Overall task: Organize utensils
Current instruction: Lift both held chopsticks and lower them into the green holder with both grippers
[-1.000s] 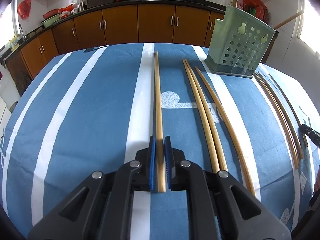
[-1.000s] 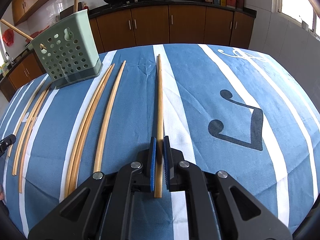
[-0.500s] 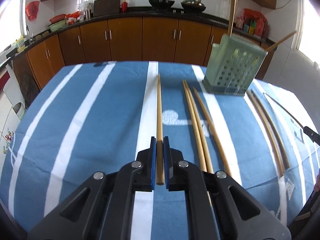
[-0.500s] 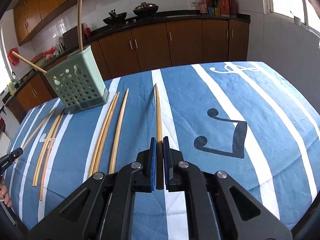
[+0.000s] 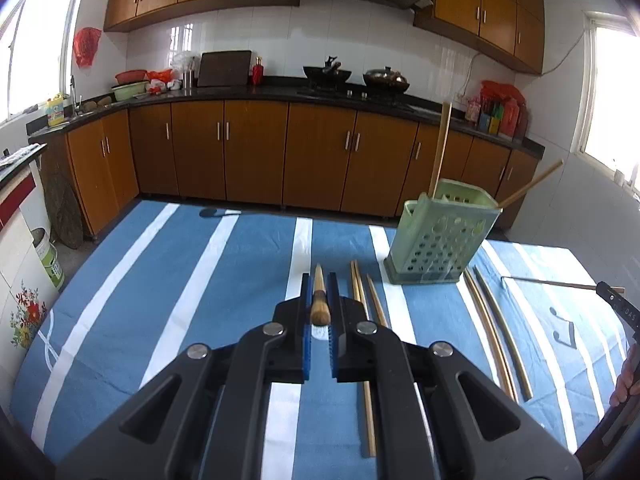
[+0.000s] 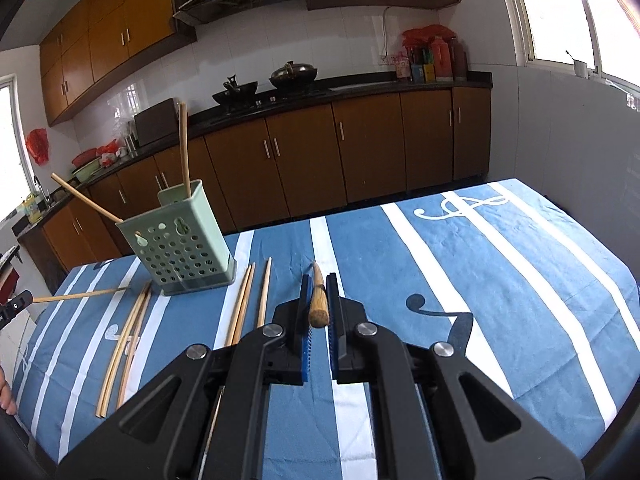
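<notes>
My left gripper point(image 5: 319, 282) is shut on a wooden chopstick point(image 5: 320, 308), which is held above the blue striped cloth and seen almost end-on. My right gripper point(image 6: 319, 282) is shut on another chopstick point(image 6: 318, 306), also off the cloth. A green perforated holder point(image 5: 440, 236) point(image 6: 180, 244) stands at the far side of the table with two chopsticks leaning in it. It lies ahead and to the right of my left gripper, ahead and to the left of my right one. Several more chopsticks point(image 5: 370, 320) point(image 6: 244, 304) lie flat on the cloth.
A curved pair of chopsticks point(image 5: 492, 320) point(image 6: 128, 328) lies beside the holder. The table's edge point(image 6: 600, 256) falls away to the floor on the right. Brown kitchen cabinets point(image 5: 256, 156) stand beyond the table. A hand point(image 5: 628, 380) shows at the right border.
Both grippers have risen with their chopsticks, lifting them off the cloth. Both views have tilted up, so more of the kitchen shows and the held chopsticks look much shorter.
</notes>
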